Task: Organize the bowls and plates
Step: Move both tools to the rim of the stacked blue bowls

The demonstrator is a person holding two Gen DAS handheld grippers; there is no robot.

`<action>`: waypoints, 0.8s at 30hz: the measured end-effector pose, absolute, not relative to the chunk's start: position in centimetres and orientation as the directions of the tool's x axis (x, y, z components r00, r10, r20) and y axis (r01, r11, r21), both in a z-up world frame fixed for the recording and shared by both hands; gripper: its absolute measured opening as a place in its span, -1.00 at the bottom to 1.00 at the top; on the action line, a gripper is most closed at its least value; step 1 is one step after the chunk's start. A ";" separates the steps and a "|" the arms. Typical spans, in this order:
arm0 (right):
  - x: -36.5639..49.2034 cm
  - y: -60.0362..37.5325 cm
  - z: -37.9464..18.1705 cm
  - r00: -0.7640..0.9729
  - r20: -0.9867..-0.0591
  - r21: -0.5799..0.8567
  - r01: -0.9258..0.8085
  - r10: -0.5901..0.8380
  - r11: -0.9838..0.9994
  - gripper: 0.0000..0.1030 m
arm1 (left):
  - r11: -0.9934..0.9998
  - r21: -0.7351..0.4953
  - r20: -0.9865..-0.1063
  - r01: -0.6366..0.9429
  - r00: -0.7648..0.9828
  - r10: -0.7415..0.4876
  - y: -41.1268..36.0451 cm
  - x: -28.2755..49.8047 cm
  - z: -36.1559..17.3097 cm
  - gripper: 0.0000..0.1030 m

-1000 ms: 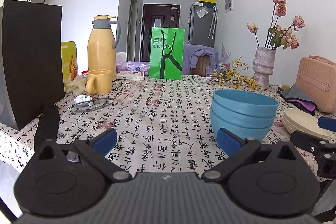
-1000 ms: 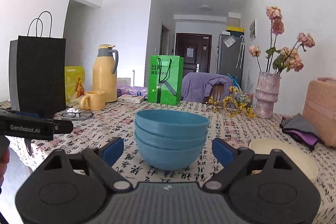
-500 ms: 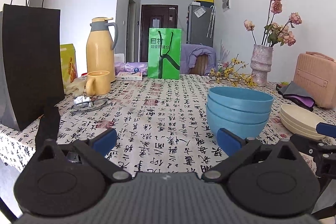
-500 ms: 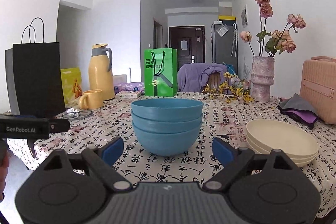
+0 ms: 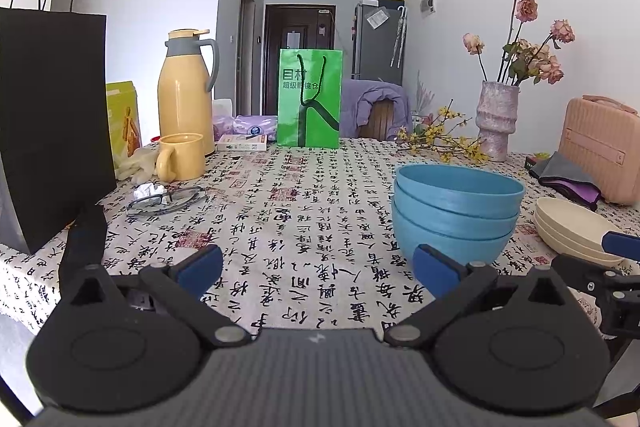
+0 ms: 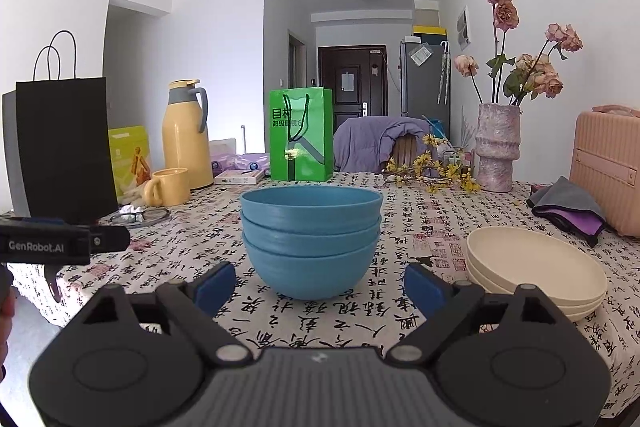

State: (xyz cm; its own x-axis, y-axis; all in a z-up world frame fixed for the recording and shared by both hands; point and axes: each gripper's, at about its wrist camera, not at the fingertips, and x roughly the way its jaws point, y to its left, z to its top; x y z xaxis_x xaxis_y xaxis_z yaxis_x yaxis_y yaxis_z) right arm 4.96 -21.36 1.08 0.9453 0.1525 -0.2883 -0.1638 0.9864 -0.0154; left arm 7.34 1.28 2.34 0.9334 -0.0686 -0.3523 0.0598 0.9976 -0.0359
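Note:
A stack of three blue bowls (image 6: pixel 311 239) stands on the patterned tablecloth, straight ahead of my right gripper (image 6: pixel 316 287), which is open and empty just short of it. A stack of cream plates (image 6: pixel 536 273) sits to the right of the bowls. In the left wrist view the bowls (image 5: pixel 456 213) are ahead to the right and the plates (image 5: pixel 572 231) are at the far right. My left gripper (image 5: pixel 318 269) is open and empty over the table's front part.
A black paper bag (image 5: pixel 52 131), a yellow thermos (image 5: pixel 185 99), a yellow mug (image 5: pixel 180 157) and glasses (image 5: pixel 168 199) stand at the left. A green bag (image 5: pixel 310 103) is at the back. A vase with flowers (image 6: pixel 496 147), a pink case (image 6: pixel 608 167) and folded cloths (image 6: pixel 568 211) are at the right.
Both grippers have drawn back and lowered a little; the bowls and plates look slightly farther and more level. Nothing was gripped or moved.

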 end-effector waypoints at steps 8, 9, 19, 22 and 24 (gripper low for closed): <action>7.2 -22.1 1.7 0.944 -0.303 -0.010 -0.138 0.129 0.990 0.77 | 0.997 -0.035 -0.354 0.067 0.932 -0.075 0.9 9.5 2.9 1.00; 7.6 -22.2 1.7 0.945 -0.304 -0.011 -0.131 0.121 0.991 0.77 | 0.997 -0.036 -0.356 0.066 0.932 -0.074 0.8 9.8 2.9 1.00; 10.5 -23.5 2.1 0.946 -0.310 -0.005 -0.103 0.097 0.995 0.77 | 0.997 -0.040 -0.376 0.066 0.924 -0.077 0.4 12.8 3.0 1.00; 11.3 -23.7 2.3 0.947 -0.308 -0.002 -0.099 0.094 0.995 0.77 | 0.996 -0.043 -0.381 0.077 0.920 -0.087 0.1 13.7 3.2 1.00; 11.9 -23.9 2.4 0.947 -0.307 -0.002 -0.098 0.093 0.995 0.77 | 0.995 -0.044 -0.382 0.087 0.919 -0.097 -0.1 14.3 3.3 1.00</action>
